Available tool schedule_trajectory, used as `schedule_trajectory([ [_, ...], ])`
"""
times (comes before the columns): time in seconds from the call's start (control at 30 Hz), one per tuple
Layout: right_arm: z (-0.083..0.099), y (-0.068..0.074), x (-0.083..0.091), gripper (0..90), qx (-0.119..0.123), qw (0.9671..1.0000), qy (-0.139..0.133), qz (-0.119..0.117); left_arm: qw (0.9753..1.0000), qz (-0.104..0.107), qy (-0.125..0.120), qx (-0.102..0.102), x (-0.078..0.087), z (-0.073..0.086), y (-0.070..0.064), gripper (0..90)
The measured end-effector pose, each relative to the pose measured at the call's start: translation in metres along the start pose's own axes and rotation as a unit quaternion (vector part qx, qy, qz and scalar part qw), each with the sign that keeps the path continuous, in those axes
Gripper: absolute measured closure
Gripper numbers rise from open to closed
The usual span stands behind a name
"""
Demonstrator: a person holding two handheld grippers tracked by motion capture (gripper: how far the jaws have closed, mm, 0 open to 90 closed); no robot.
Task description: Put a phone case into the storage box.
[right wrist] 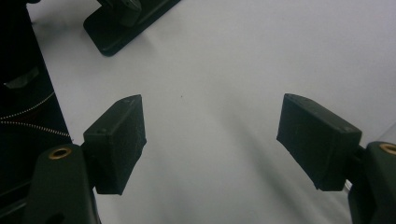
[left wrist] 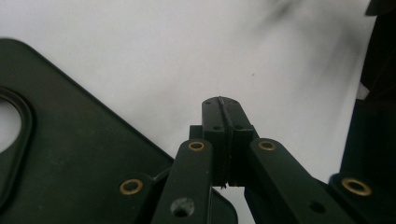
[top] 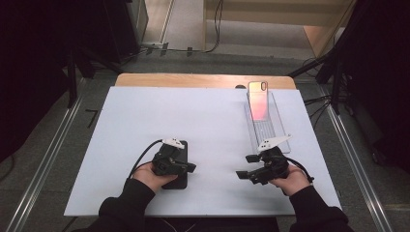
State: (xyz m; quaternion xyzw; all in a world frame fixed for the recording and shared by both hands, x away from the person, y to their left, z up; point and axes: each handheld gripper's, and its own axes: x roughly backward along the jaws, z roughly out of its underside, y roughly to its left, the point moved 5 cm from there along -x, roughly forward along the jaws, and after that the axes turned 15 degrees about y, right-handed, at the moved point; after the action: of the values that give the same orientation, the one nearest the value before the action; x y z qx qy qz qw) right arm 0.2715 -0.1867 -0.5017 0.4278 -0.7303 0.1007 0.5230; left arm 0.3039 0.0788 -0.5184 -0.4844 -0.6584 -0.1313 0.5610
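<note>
A black phone case [top: 176, 183] lies flat on the white board at the front left, and my left gripper [top: 192, 167] rests over it, pointing right. In the left gripper view the jaws [left wrist: 223, 105] are pressed together with nothing between them. The case [left wrist: 70, 154], with its camera cutout, lies to their left. My right gripper [top: 244, 166] sits low over the board at the front right, pointing left. It stands wide open [right wrist: 210, 135] over bare white surface. A phone [top: 257, 100] with a pinkish back leans in a clear tray [top: 275, 133] at the back right.
The white board [top: 193, 116] covers most of the wooden table. The clear tray runs from the phone towards my right gripper. In the right gripper view the black case [right wrist: 107, 39] lies at the top left. Cables and stand legs lie on the floor beyond the table.
</note>
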Motion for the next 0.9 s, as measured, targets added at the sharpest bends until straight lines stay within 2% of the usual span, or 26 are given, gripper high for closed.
schedule_trajectory([
  [0.17,0.0,0.0,0.0,21.9,0.001,1.0,0.0,-0.001,0.9994,-0.015,0.032,0.002,-0.011,0.006,0.006,90.0],
  [0.23,0.0,0.0,0.0,21.9,0.002,1.0,0.0,0.0,0.9994,-0.005,0.033,0.004,-0.012,0.006,0.008,90.0],
  [0.57,-0.001,0.0,0.0,21.9,0.003,1.0,0.001,-0.001,0.9989,-0.014,0.043,0.008,-0.009,0.009,0.011,90.0],
  [0.67,-0.001,0.0,-0.001,21.9,0.004,1.0,0.001,-0.001,0.9987,-0.022,0.045,0.013,-0.006,0.011,0.014,90.0],
  [0.9,-0.002,0.0,-0.001,21.9,0.003,1.0,0.001,-0.002,0.9982,-0.022,0.045,0.032,0.003,0.018,0.024,89.9],
])
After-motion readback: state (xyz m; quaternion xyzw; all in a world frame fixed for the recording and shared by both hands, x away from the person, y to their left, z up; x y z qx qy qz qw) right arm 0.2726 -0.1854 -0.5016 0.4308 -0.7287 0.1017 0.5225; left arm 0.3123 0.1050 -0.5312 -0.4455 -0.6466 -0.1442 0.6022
